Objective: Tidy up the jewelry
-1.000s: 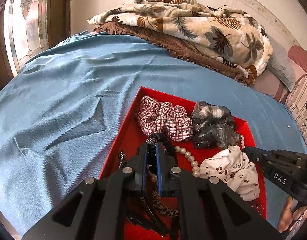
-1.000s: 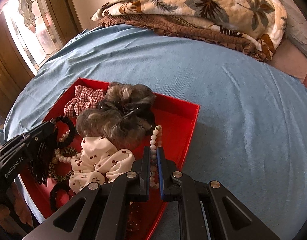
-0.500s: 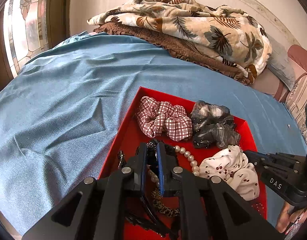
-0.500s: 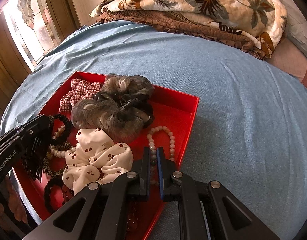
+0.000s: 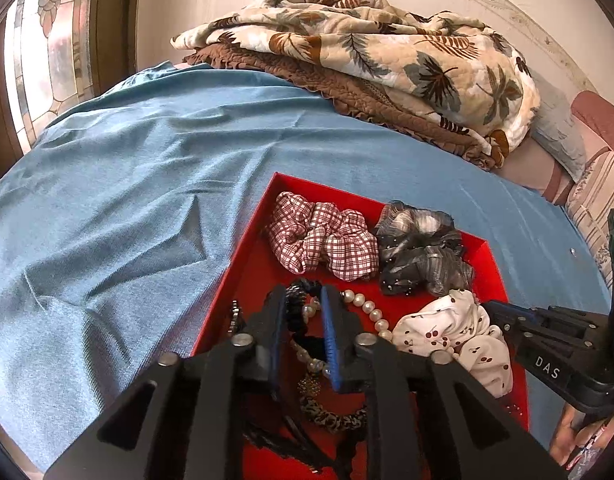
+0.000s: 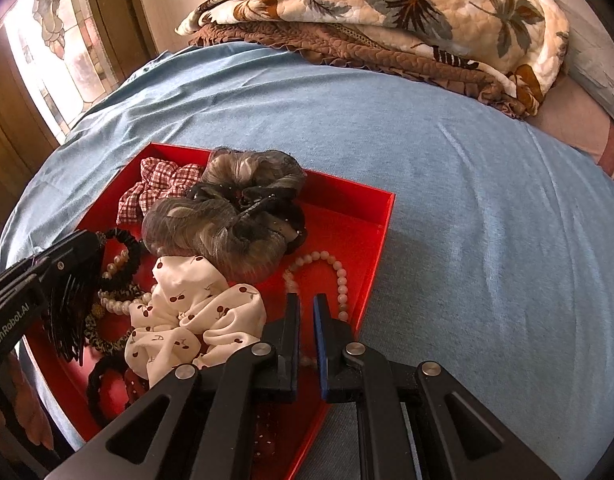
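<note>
From the left wrist, our own left gripper (image 5: 303, 306) hides the near end of the red tray (image 5: 243, 276). Its jaws have just been opening and now stand apart, with a black beaded hair tie (image 5: 297, 300) and a pearl strand (image 5: 365, 306) lying loose between and under them; we cannot tell whether a pad touches either. A leopard-print band (image 5: 331, 418) and dark clips below are half hidden. Further back lie a checked scrunchie (image 5: 323, 242), a grey scrunchie (image 5: 421, 256) and a cherry-print scrunchie (image 5: 459, 336). The right gripper (image 5: 491, 308) enters from the right edge. The blue bedsheet (image 5: 127, 208) lies bare to the left, a folded quilt (image 5: 371, 56) behind.

From the right wrist, the right gripper (image 6: 305, 300) has its jaws nearly together over the tray's near right side, with nothing between them. A pink bead bracelet (image 6: 335, 268) lies just ahead, part of it hidden behind the fingers. The left gripper (image 6: 73, 248) covers the tray's left corner. Right of the tray's wall (image 6: 373, 264) the sheet is bare.
</note>
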A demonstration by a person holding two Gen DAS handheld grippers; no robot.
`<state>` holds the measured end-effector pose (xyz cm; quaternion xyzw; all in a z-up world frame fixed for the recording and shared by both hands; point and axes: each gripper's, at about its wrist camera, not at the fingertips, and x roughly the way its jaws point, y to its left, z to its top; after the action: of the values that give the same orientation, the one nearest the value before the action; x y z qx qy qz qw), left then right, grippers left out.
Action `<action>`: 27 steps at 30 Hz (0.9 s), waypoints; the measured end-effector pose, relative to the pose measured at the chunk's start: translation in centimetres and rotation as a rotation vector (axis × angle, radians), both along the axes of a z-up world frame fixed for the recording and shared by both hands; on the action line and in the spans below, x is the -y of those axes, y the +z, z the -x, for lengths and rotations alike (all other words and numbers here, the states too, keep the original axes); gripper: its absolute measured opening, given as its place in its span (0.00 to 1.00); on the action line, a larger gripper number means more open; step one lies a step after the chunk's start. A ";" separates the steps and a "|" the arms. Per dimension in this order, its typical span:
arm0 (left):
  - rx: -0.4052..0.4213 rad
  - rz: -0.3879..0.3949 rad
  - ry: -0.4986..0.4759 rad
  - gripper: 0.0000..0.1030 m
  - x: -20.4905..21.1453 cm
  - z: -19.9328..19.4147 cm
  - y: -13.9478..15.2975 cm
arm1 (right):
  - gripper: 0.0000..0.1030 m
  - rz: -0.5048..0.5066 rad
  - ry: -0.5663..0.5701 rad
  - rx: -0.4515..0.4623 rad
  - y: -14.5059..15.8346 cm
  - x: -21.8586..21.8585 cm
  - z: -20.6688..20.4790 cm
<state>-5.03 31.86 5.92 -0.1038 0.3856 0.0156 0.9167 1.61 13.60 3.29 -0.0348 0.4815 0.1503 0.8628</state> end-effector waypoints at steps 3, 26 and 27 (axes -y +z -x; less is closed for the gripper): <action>0.011 0.000 -0.013 0.32 0.4 0.2 0.2 | 0.20 -0.002 -0.003 0.010 0.3 0.1 0.2; 0.145 -0.129 0.002 0.81 1.6 3.2 1.6 | 0.66 -0.061 -0.109 0.136 3.7 5.5 6.7; 0.156 -0.139 0.014 0.83 1.6 3.5 1.7 | 0.66 -0.060 -0.110 0.142 3.8 5.8 7.1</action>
<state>-8.55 30.23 7.66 -0.0435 0.3105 0.0408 0.9487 -5.47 7.81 7.06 0.0070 0.4155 0.1139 0.9024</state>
